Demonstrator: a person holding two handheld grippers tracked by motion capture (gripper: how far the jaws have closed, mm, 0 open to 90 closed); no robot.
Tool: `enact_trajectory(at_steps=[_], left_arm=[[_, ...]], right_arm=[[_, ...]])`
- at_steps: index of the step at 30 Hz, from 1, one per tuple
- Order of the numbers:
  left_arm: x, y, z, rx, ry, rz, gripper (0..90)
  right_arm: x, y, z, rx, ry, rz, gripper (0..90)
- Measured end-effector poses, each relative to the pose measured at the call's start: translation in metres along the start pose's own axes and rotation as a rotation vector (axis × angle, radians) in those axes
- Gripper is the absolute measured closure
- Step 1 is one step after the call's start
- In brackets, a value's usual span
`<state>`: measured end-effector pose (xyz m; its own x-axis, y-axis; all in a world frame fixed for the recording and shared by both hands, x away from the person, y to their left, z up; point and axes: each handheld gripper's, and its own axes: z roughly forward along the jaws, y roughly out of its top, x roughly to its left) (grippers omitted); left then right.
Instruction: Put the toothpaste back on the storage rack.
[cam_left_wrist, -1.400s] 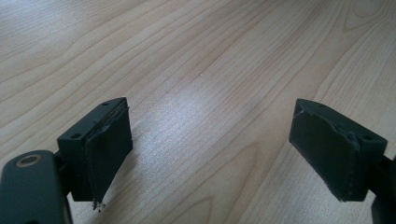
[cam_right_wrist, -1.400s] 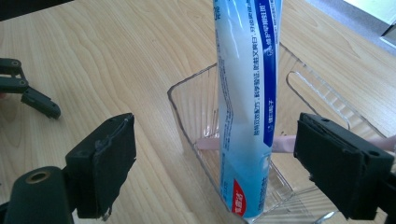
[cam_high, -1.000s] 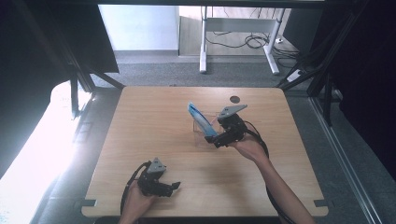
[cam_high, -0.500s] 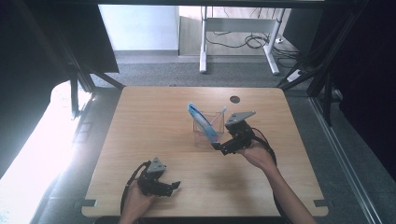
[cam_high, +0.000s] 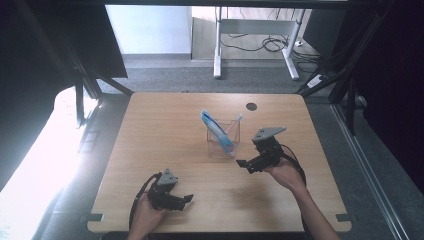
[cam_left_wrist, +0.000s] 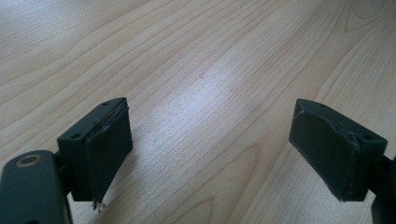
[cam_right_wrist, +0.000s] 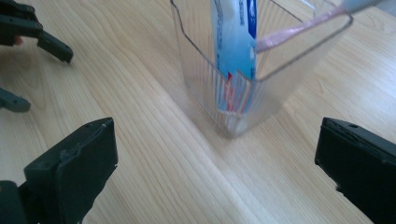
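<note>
Both my grippers gape empty, right gripper (cam_high: 242, 165) just opened, nearer the clear ribbed plastic holder (cam_right_wrist: 243, 88) at twelve o'clock, its blue toothpaste tube (cam_right_wrist: 233, 37) standing upright, left gripper (cam_high: 189, 199) well apart.

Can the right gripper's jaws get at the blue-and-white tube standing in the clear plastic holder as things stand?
Probably yes: the right gripper is open, close beside the clear plastic holder, and the blue-and-white tube sticks out above its rim with bare table between.
</note>
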<state>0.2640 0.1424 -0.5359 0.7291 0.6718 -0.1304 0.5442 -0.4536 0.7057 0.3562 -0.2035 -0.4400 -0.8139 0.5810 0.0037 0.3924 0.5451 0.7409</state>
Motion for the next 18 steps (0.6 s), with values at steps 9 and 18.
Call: enact_trajectory(at_steps=[9,18], left_arm=[[0.000,0.000,0.001,0.000,0.000,-0.002,13.3],[0.000,0.000,0.001,0.000,0.000,0.002,13.2]], right_arm=[[-0.002,-0.022,-0.014,0.000,-0.033,0.018,0.0],[-0.002,-0.047,-0.030,0.007,-0.070,0.032,0.0]])
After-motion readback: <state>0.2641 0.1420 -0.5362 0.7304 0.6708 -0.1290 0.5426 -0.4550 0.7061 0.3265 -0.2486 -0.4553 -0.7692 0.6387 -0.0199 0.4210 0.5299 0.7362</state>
